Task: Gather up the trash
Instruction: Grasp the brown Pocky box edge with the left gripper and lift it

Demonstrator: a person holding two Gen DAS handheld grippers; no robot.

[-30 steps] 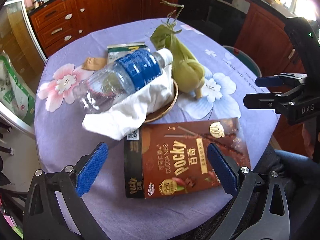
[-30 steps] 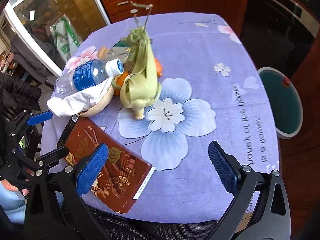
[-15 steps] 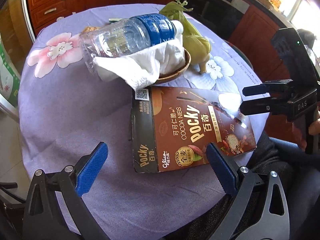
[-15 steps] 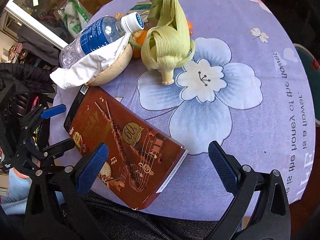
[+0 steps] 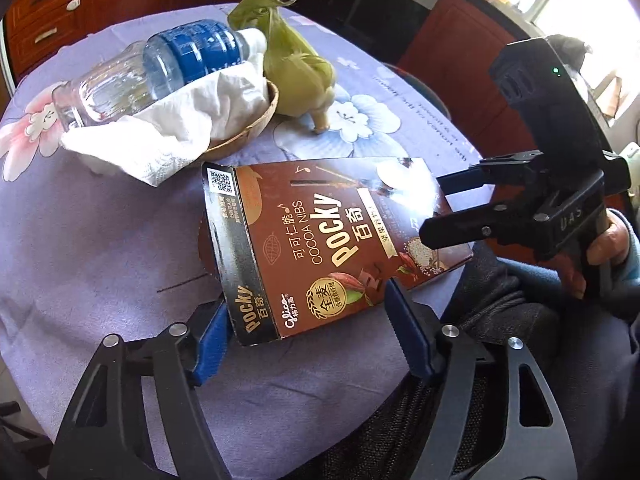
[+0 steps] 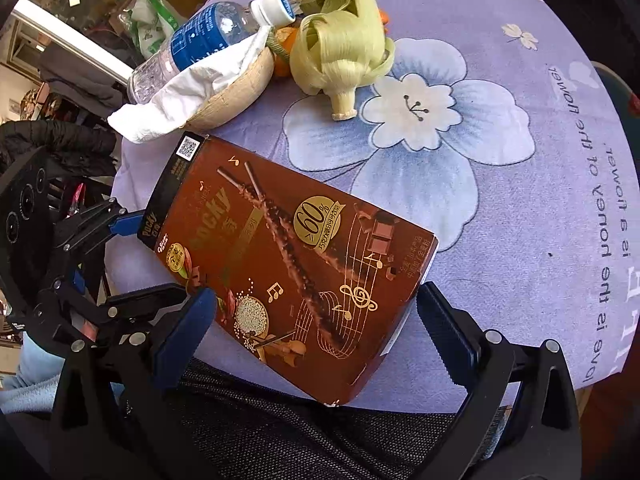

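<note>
Left wrist view shows the left gripper (image 5: pixel 308 332) down at the near edge of the round table (image 5: pixel 88 240), its blue pads set either side of the short end of a brown Pocky box (image 5: pixel 320 240) — the left pad touches the box's dark side panel, the right pad sits just beside the opposite long edge, so the jaws are closing in on the box, though I cannot tell whether they truly clamp it. The box lies flat on the purple flowered cloth, partly overhanging the table edge toward the person's lap.

From the right wrist camera, the right gripper (image 6: pixel 316 328) straddles the other end of the same box (image 6: pixel 288 264); its jaws stand wide apart, pads close to the box's sides and seemingly clear of them.

Behind the box, a shallow bowl (image 5: pixel 256 128) holds crumpled white tissue (image 5: pixel 168 136) with a plastic water bottle (image 5: pixel 160 68) lying across it. Just beside the bowl sits a green corn husk (image 5: pixel 300 76) — stem end down on the cloth.
</note>
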